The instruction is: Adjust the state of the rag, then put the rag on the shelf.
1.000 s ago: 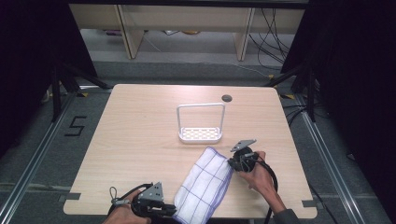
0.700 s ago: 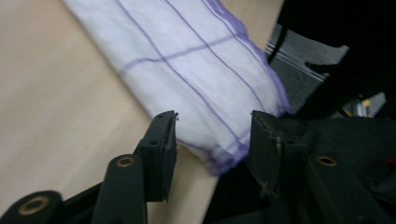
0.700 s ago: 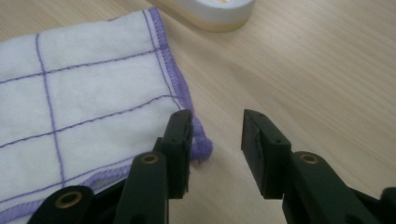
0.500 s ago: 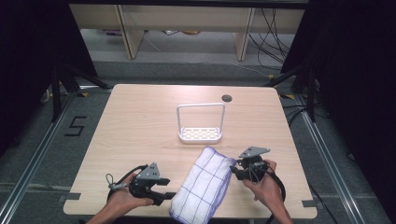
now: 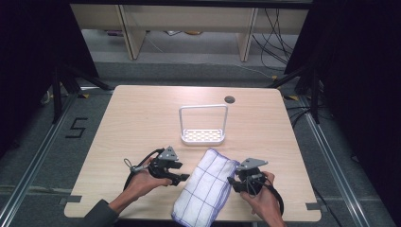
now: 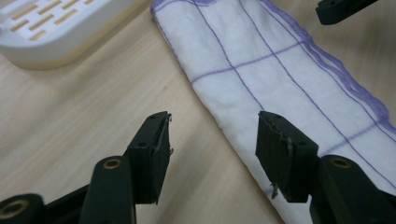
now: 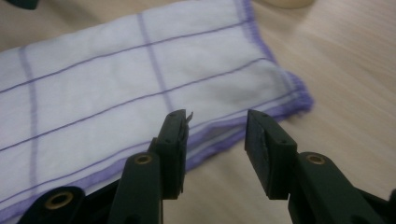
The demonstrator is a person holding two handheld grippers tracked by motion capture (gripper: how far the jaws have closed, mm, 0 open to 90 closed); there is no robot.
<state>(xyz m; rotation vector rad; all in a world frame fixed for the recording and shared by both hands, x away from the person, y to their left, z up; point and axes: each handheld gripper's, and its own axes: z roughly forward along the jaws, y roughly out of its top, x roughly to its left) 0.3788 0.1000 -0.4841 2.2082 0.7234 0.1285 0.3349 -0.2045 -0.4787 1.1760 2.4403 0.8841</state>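
While both grippers sit low at the near edge of the table, a folded white cloth with thin purple grid lines lies between them — its long axis running on a slant from the near edge, up and slightly to the right, toward a white rack standing mid-table. The left gripper, held in a person's hand, points rightward at the cloth's left long edge; in the left gripper view its jaws stand apart and empty, one over bare wood and the other just over the cloth's edge, so the edge lies in the gap between them. The right gripper points leftward at the opposite long edge; in the right gripper view its jaws are also spread and hold nothing, with the purple hem of the cloth just ahead of them and the far right corner a little beyond. Each gripper is close to its own side of the cloth, neither clearly nearer than the other. The pinch to come, judging from this, turns on the long edges facing the jaws side-on — each gripper would need only a short push inward to close on its hem. The rack stays clear, just past the cloth's far end.
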